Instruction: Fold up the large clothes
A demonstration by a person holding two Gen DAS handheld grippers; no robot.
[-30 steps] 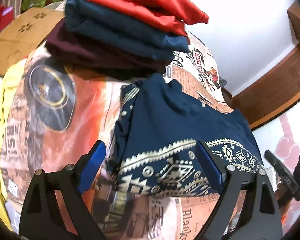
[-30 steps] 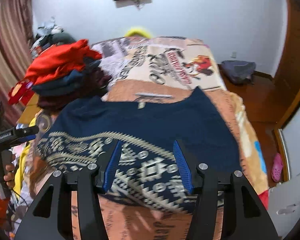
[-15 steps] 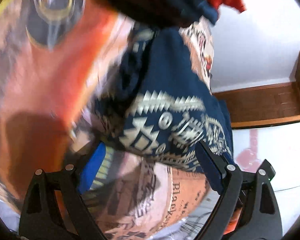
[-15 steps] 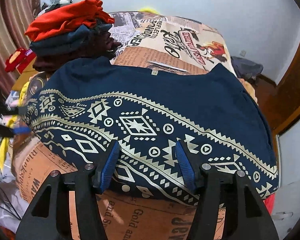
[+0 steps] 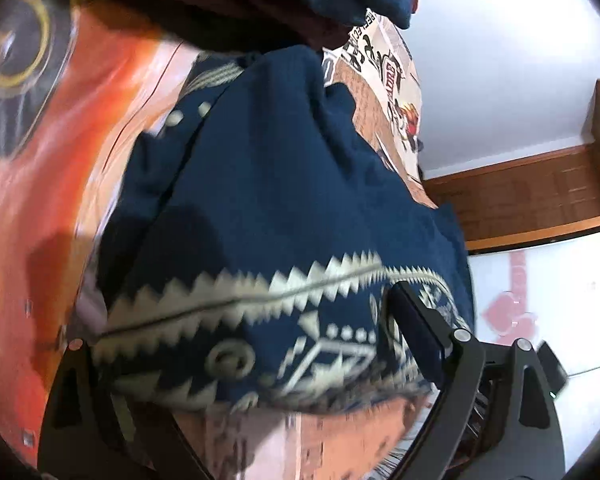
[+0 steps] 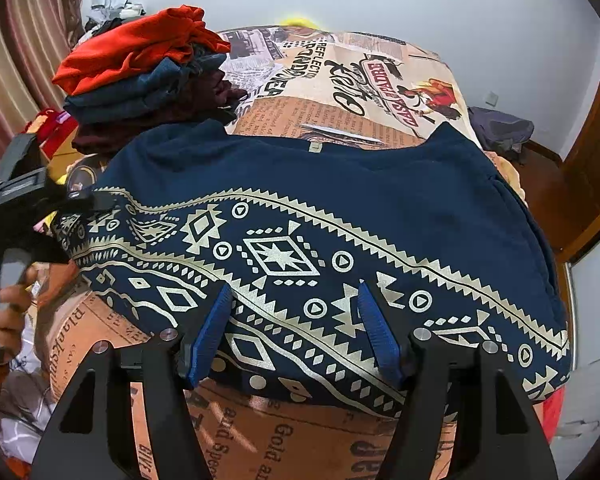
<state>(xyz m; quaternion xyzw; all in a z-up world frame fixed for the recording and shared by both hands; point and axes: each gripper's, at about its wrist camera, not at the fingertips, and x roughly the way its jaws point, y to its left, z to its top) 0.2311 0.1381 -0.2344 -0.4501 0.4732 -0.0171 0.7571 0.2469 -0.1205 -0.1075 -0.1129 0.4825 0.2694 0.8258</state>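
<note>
A bed (image 6: 340,92) fills most of both views, its smooth cover printed like old newspaper in tan, cream and orange, with bold black lettering and a cartoon figure toward 1 o'clock in the right wrist view.

Spread flat on it, across the middle of that view, lies the navy garment (image 6: 320,184): soft knit cloth, plain toward the neckline at 12 o'clock, with broad bands of pale gold zigzags, diamonds and ringed triangles along the near hem. In the left wrist view the same cloth (image 5: 268,184) rises in a blurred fold at the centre.

At 10 o'clock in the right wrist view a pile of folded clothes (image 6: 140,76) sits beside the garment's far left corner: crumpled red on top, dark blue beneath, maroon at the bottom.

The right gripper (image 6: 296,328) hovers at 6 o'clock over the near hem, its ribbed blue pads well parted with patterned cloth showing between them; nothing is pinched.

The left gripper (image 5: 244,360) has the hem's left corner draped over its left finger, hiding that pad, while the other dark pad stands clear at 4 o'clock. Seen from the right wrist view at 9 o'clock, its black tip (image 6: 96,200) meets the cloth's edge; whether it grips the cloth cannot be told.
</note>
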